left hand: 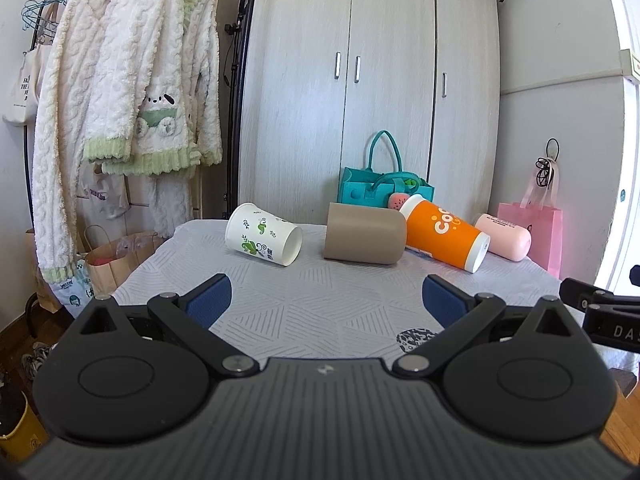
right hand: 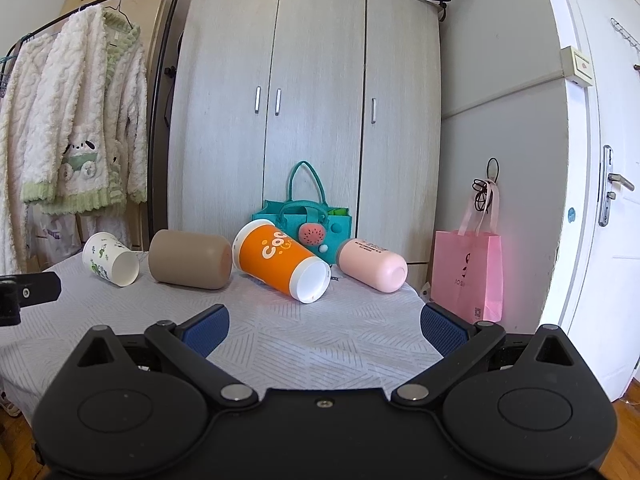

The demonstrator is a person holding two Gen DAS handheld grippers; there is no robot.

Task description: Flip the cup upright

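Several cups lie on their sides in a row at the far edge of the table (left hand: 320,312): a white paper cup with green leaves (left hand: 262,234) (right hand: 109,258), a tan cup (left hand: 364,238) (right hand: 190,259), an orange cup (left hand: 446,238) (right hand: 282,260) and a pink cup (left hand: 504,236) (right hand: 372,265). My left gripper (left hand: 326,300) is open and empty, short of the white and tan cups. My right gripper (right hand: 324,330) is open and empty, short of the orange cup.
A teal felt bag (right hand: 308,220) stands behind the cups against a wardrobe (right hand: 304,100). A pink paper bag (right hand: 468,280) hangs at the right by a white door (right hand: 600,200). Fluffy robes (left hand: 120,120) hang on a rack at the left.
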